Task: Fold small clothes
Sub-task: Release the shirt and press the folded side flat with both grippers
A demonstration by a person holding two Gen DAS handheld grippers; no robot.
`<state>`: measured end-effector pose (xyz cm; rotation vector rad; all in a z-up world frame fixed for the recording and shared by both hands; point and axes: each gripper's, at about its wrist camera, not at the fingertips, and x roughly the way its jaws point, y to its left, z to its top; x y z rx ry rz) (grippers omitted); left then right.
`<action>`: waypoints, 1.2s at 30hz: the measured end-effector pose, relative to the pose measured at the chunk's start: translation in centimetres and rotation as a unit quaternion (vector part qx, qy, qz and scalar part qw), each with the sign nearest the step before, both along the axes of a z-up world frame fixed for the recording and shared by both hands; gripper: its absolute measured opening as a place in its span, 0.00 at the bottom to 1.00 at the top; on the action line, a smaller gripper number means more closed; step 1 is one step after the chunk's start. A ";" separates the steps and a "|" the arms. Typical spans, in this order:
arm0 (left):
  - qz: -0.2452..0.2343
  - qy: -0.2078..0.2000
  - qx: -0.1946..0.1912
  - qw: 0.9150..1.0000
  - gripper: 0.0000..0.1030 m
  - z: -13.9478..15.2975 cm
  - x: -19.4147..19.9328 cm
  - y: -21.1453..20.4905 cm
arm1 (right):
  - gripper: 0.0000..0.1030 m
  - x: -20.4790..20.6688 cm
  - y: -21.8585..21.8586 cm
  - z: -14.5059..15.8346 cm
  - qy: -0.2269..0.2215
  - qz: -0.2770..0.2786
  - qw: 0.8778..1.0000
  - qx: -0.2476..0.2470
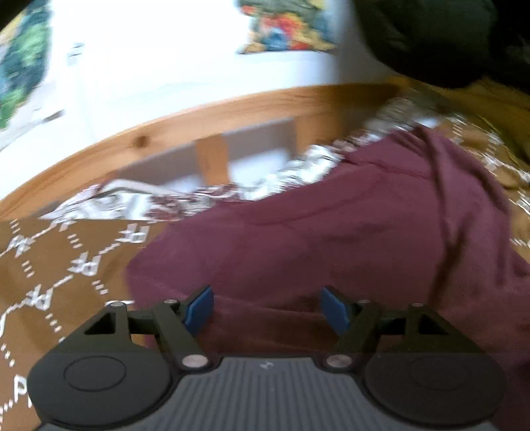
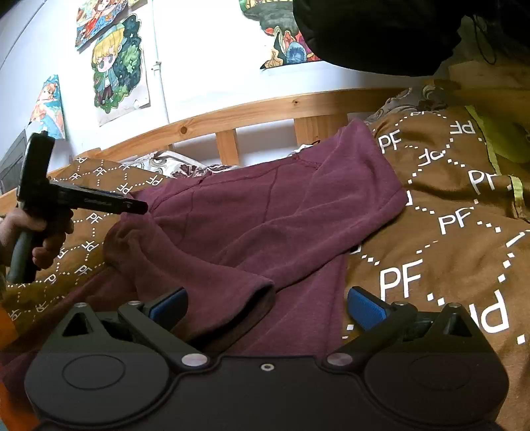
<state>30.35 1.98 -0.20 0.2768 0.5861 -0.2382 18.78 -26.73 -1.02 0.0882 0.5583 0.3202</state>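
Nearest the right wrist camera, the right gripper [image 2: 266, 306] has its blue-padded jaws spread wide apart, clamped on nothing. Between them lies a cuffed sleeve end [image 2: 245, 295] of a maroon sweatshirt [image 2: 281, 205], and the pads stand clear of the cloth on both sides. The sweatshirt is spread across a brown blanket [image 2: 447, 238] printed with white "PF" letters and dotted diamonds (the garment runs from the near edge up toward the wooden bed rail [image 2: 251, 112]). Its other sleeve reaches to the upper right, lying flat on the blanket.

At the left of this view a hand [image 2: 36, 238] holds the left gripper [image 2: 137, 207] by its handle, seen from the side, its tip just at the sweatshirt's left edge. From the left wrist camera, which is blurred, that gripper's jaws stand apart with nothing between the blue pads [image 1: 198, 310]; the maroon cloth lies below and ahead of them.

Behind the rail, a white wall [image 2: 205, 59] carries colourful cartoon posters [image 2: 116, 66]. A dark bundle [image 2: 374, 30] fills the upper right corner.
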 end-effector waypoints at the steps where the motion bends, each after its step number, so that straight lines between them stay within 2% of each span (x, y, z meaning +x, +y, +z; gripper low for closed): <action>1: -0.003 0.007 0.004 1.000 0.74 0.0 -0.1 -0.4 | 0.99 -0.1 0.0 0.1 -0.002 -0.001 1.000 0.001; 3: 0.005 0.018 -0.006 1.000 0.74 0.1 -0.5 -0.5 | 0.99 -0.1 -0.1 0.2 -0.005 -0.001 1.000 0.002; 8: 0.016 0.036 -0.066 0.997 0.77 -0.4 -3.4 1.4 | 0.94 0.5 0.6 0.8 -0.014 0.014 1.000 -0.023; 11: 0.029 0.073 -0.057 0.995 0.76 -2.0 -3.7 2.2 | 0.89 1.9 1.8 1.6 -0.020 0.030 0.999 -0.033; 14: 0.051 0.088 -0.054 0.993 0.75 -3.0 -3.7 2.7 | 0.84 4.8 4.2 2.5 -0.015 0.068 0.997 -0.037; 18: 0.092 0.108 -0.117 0.983 0.75 -3.6 -2.9 4.1 | 0.73 9.1 7.8 2.6 0.007 0.141 0.989 -0.043; 21: 0.109 0.114 -0.148 0.976 0.75 -3.7 -2.7 4.7 | 0.61 11.2 10.5 2.2 0.020 0.180 0.982 -0.061; 23: 0.112 0.114 -0.145 0.977 0.75 -3.9 -2.8 4.6 | 0.47 12.1 12.0 1.8 0.022 0.199 0.976 -0.082; 24: 0.112 0.114 -0.139 0.977 0.75 -3.9 -2.8 4.4 | 0.45 12.2 12.7 1.5 0.026 0.210 0.973 -0.088; 26: 0.110 0.113 -0.128 0.979 0.74 -4.0 -2.8 4.1 | 0.35 12.5 13.7 0.9 0.035 0.230 0.968 -0.097; 30: 0.110 0.111 -0.124 0.980 0.74 -4.0 -3.0 4.0 | 0.26 12.8 15.2 -0.3 0.056 0.256 0.958 -0.116; 32: 0.111 0.111 -0.122 0.980 0.73 -4.1 -2.9 4.0 | 0.02 12.9 15.3 -0.5 0.056 0.249 0.959 -0.120; 36: 0.113 0.114 -0.105 0.981 0.73 -4.3 -2.8 3.7 | 0.01 13.3 14.7 0.1 0.024 0.207 0.969 -0.131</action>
